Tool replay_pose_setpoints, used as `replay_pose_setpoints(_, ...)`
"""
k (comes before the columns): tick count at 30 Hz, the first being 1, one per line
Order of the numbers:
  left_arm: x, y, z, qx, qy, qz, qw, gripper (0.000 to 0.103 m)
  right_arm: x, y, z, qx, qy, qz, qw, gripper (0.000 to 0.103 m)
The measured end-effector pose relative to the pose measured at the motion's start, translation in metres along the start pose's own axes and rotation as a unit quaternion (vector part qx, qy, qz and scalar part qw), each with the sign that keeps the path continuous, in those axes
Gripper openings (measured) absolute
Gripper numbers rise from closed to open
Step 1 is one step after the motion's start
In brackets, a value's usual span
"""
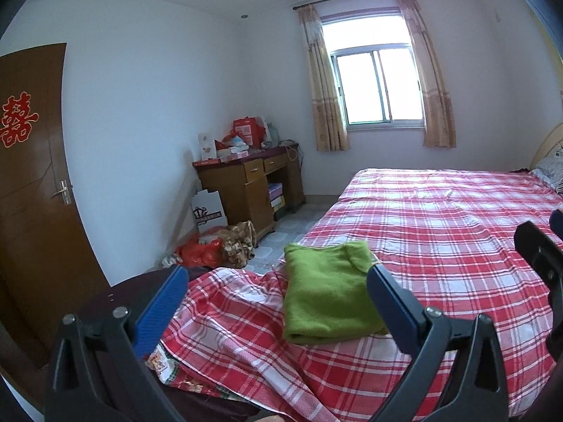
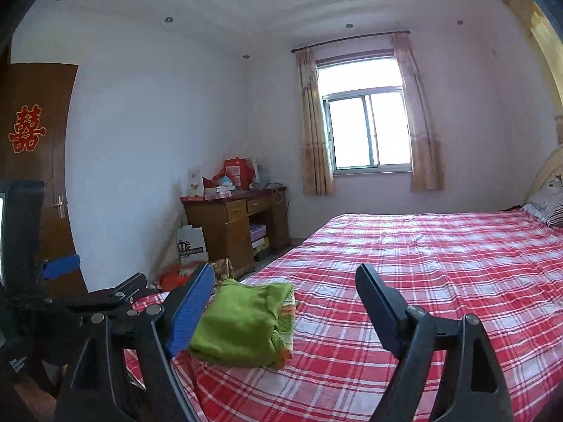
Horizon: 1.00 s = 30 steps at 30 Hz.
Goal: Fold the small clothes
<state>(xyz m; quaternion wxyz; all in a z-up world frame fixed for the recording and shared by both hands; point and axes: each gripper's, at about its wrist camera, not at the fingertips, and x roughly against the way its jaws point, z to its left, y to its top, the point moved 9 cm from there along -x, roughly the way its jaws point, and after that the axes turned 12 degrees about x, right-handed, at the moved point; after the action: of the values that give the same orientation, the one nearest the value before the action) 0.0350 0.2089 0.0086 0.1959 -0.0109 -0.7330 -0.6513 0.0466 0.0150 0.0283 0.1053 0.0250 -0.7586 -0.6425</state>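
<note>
On the brown door (image 1: pixel 31 190) in the left wrist view there's a red double-happiness character (image 1: pixel 17 119), the only writing I can read. The left gripper (image 1: pixel 278 292) is spread wide, holding nothing, with the folded green garment (image 1: pixel 327 299) lying on the red plaid bed (image 1: pixel 440 232) beyond its fingers. Right wrist view: right gripper (image 2: pixel 285 288) gaping too, empty, garment beside its left finger.

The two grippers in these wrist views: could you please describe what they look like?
Both are alike. The left gripper has black angular plastic arms joined by silver round bolts, and two flat, rectangular fingers faced with blue textured pads. The right gripper has the same black frame, silver bolts and blue-padded fingers. No cables, sleeves or hands show.
</note>
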Motion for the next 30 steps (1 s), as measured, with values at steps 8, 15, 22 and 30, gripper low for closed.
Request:
replay_pose_setpoints(8,0.0008,0.0004,0.0002,-0.004,0.003,-0.003,1.0,0.103,-0.0003,0.0,0.0036,0.003,0.005,0.004,1.0,0.084)
replay_pose_setpoints(15,-0.0028,-0.0016,0.0021,-0.005,0.005,0.004,1.0,0.103,-0.0013,-0.0029,0.0013,-0.004,0.006,0.011,1.0,0.084)
replay_pose_setpoints(22,-0.0055,-0.0048,0.0017,-0.005,0.005,0.013,0.9999,0.103,-0.0008,-0.0025,-0.0008,-0.009,0.002,0.01,1.0,0.084)
replay_pose_setpoints(30,-0.0066,-0.0053,0.0019,-0.006,0.006,0.015,0.9999,0.103,-0.0061,-0.0071,-0.0014,-0.014,0.005,0.02,1.0,0.084)
